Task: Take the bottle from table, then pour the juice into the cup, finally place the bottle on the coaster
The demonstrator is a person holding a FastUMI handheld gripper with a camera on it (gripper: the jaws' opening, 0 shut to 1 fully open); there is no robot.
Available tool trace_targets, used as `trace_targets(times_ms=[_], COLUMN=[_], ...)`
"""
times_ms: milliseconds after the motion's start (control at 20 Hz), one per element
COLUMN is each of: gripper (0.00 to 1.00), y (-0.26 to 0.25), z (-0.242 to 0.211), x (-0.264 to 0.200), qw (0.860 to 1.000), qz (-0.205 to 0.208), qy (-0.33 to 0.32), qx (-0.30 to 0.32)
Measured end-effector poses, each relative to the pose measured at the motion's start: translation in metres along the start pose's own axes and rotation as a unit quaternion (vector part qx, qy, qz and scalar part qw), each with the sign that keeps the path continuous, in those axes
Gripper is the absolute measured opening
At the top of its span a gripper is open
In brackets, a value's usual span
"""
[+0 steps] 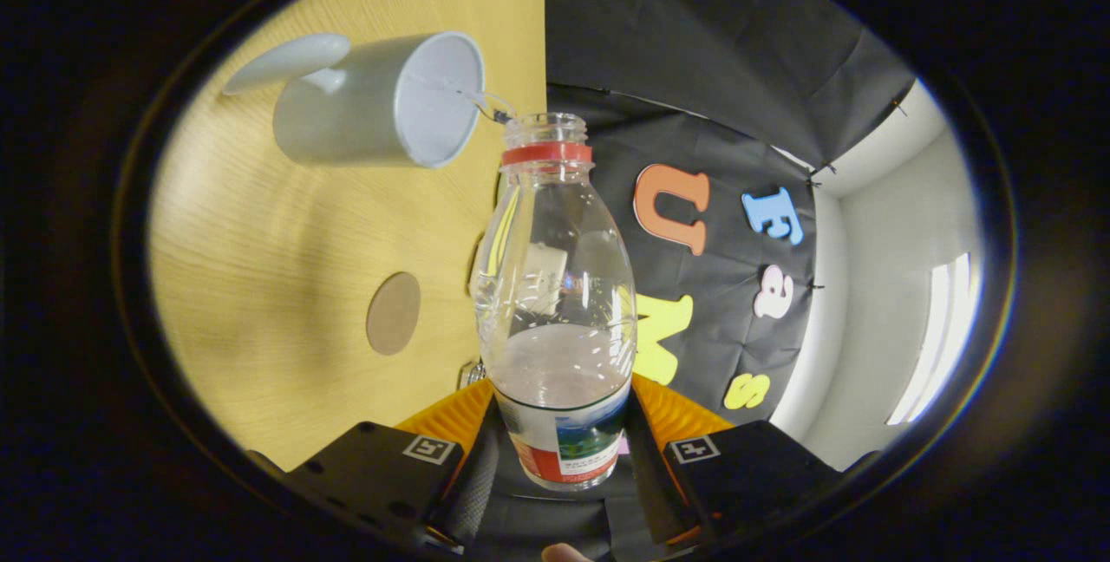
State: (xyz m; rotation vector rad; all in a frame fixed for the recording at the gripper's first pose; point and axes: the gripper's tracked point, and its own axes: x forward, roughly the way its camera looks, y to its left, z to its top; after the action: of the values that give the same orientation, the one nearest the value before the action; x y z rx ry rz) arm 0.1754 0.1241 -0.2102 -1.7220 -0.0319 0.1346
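Gripper view: gripper (559, 449) fingers pinch the uncapped plastic bottle (555, 302) low on its body, tipped so its mouth meets the white cup (381, 102) rim, likely pouring; round coaster (393, 313) waits near the cup.

The clear plastic bottle (555, 284) wore a red neck ring and a white, red and green label, beside a white ceramic cup (381, 102), a round brown coaster (393, 313) and the pale wood-grain worktop (286, 267).
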Motion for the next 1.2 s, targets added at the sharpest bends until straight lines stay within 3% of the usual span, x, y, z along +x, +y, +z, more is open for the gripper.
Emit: trace_targets(times_ms=[1200], gripper=[0.75], y=[-0.026], z=[-0.001], x=[0.004], qw=[0.999], qz=[-0.011], qy=[-0.007], qx=[-0.039])
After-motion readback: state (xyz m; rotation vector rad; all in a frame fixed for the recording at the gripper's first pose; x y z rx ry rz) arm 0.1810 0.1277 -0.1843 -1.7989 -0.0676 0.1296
